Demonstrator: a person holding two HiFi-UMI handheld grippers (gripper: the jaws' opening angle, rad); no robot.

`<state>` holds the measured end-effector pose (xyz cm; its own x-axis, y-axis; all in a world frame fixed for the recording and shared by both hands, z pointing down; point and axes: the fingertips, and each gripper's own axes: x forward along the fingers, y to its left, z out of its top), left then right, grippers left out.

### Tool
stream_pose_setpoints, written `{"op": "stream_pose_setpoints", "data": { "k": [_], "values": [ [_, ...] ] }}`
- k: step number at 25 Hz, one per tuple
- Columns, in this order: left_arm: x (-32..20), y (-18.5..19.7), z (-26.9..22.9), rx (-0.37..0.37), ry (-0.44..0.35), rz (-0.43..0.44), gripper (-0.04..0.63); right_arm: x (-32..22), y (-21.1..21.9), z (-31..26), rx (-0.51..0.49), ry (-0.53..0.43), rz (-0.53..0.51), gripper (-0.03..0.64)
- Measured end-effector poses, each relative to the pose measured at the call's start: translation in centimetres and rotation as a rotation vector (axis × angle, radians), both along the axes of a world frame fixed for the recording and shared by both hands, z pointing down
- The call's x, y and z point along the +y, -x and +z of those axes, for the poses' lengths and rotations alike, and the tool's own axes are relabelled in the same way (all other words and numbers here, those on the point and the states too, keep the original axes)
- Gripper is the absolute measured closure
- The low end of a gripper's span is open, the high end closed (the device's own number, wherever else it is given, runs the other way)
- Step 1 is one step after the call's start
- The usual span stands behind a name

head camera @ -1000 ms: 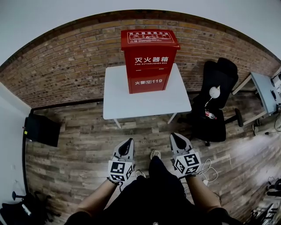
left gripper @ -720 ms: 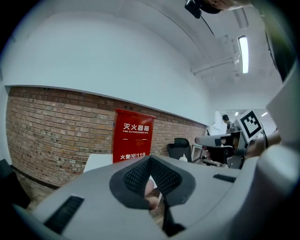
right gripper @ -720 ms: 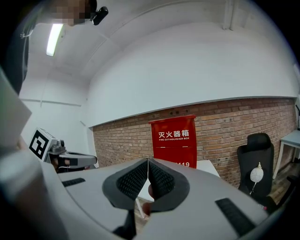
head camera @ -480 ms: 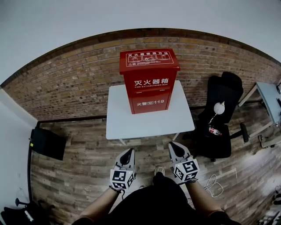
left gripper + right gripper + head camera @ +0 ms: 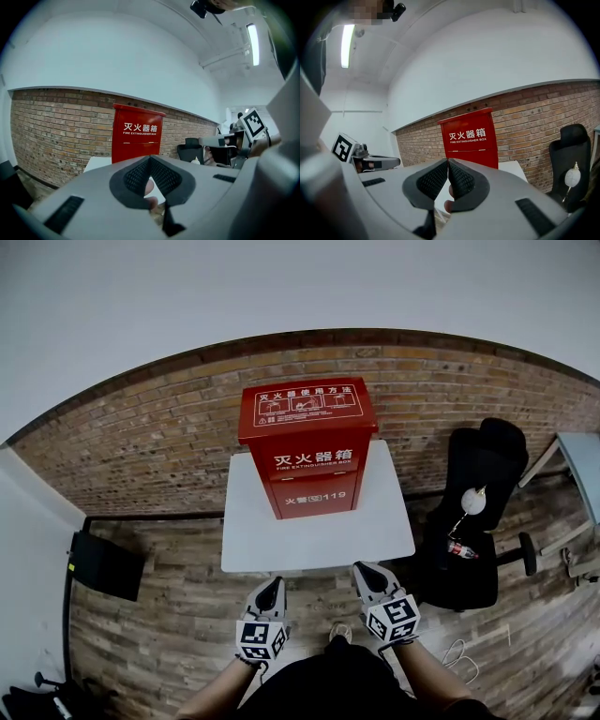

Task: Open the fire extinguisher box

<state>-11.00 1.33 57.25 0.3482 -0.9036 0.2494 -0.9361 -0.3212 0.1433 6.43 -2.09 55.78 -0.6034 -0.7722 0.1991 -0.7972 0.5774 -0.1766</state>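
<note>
the red fire extinguisher box (image 5: pixel 309 446) stands upright at the back of the white worktop (image 5: pixel 314 526) by the brick wall (image 5: pixel 141 442), its lid down, white lettering on its front. the left claw (image 5: pixel 269 594) and right claw (image 5: pixel 370 577) are both closed tight and empty, short of the worktop's near edge.

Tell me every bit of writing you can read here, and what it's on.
"灭火器箱": front of the red box.
"FIRE EXTINGUISHER BOX": just beneath those characters.
"火警 119": the box's lower panel, with a small symbol between the characters and the number.
"灭火器使用方法": heading of the lid label; its fine print and pictures are too small to read.
</note>
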Motion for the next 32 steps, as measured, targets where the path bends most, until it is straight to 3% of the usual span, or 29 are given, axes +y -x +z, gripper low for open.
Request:
{"op": "stream_pose_setpoints", "data": {
  "k": [6,15,22,32],
  "values": [
    [-3.5,-1.9,-0.3,0.023,0.002,-0.083,0.581,-3.8,-2.5,0.6,-0.007,0.015,-0.013,0.598],
    [-6.5,-3.3,-1.7,-0.002,-0.033,-0.166,0.581,-7.7,-4.2,-0.4,-0.030,-0.010,-0.081,0.597],
    [-8.6,-3.0,-1.9,-0.020,-0.032,-0.176,0.581,-9.7,-4.7,-0.9,-0.051,-0.021,-0.078,0.597],
    [-13.0,-1.7,-3.3,-0.012,-0.122,-0.108,0.581,-12.9,-3.3,-0.7,-0.043,-0.009,-0.029,0.598]
  ]
}}
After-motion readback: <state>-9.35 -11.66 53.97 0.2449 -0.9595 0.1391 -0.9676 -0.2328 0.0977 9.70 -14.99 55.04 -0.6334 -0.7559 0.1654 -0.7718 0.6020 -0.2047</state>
